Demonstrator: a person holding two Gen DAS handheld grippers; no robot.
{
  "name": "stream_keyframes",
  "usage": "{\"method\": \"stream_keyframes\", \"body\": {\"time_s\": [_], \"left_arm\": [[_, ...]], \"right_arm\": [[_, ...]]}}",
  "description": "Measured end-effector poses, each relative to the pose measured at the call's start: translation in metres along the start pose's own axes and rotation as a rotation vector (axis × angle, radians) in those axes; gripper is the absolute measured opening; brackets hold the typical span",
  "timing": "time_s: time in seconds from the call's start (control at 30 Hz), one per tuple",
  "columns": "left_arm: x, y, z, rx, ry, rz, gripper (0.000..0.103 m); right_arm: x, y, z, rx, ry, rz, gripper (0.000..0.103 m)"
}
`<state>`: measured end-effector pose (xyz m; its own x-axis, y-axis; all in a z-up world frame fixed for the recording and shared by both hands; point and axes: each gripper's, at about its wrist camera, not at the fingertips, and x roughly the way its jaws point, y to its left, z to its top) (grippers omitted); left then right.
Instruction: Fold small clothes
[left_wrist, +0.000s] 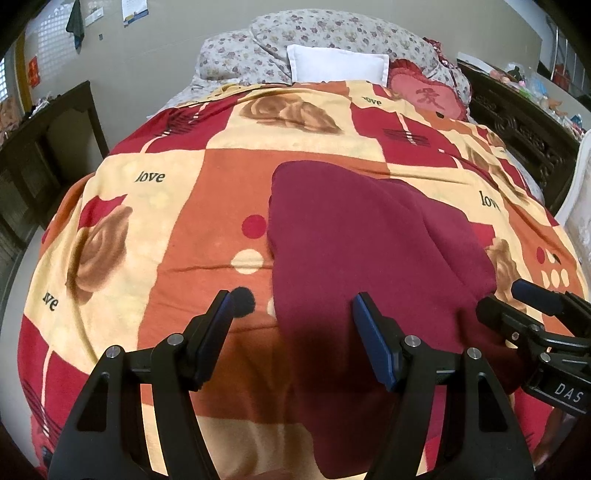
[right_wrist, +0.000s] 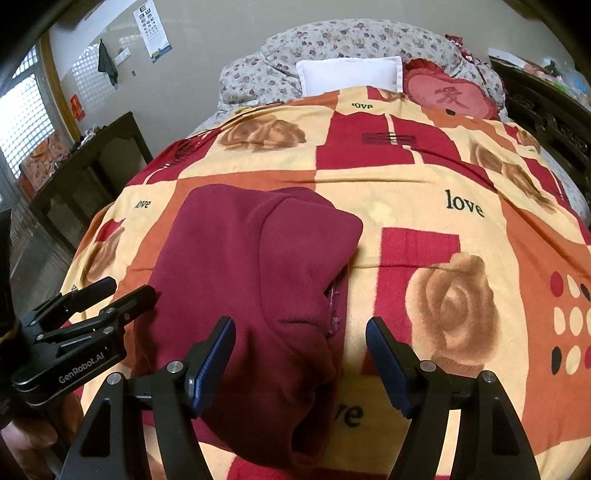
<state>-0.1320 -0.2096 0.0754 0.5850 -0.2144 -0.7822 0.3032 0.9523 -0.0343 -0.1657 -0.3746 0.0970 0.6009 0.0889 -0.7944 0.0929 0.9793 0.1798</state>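
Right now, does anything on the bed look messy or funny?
A little. The dark red garment lies bunched on the blanket, with one flap folded over crookedly and a frayed edge peeking out on its right side. Nothing looks spilled or broken.

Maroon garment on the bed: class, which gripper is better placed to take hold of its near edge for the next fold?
Probably the right gripper. Its open fingers straddle the near right part of the maroon garment. The left gripper is open too, but only one finger sits over the cloth; the other is above the blanket.
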Motion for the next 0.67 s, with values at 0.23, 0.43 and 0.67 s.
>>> {"method": "stream_keyframes", "body": {"time_s": [0.23, 0.43, 0.67], "left_arm": [[-0.0005, -0.0025, -0.0002, 0.002, 0.000, 0.001, 0.067], [-0.0010, -0.0027, -0.0004, 0.002, -0.006, 0.000, 0.067], [0.0012, -0.0047, -0.0015, 0.014, -0.017, 0.000, 0.067]], "right_arm": [[0.0002, -0.0015, -0.0005, 0.003, -0.001, 0.001, 0.071], [0.0004, -0.0014, -0.0031, 0.012, 0.007, 0.005, 0.071], [-0.0013, -0.0002, -0.0035, 0.017, 0.002, 0.009, 0.071]]}}
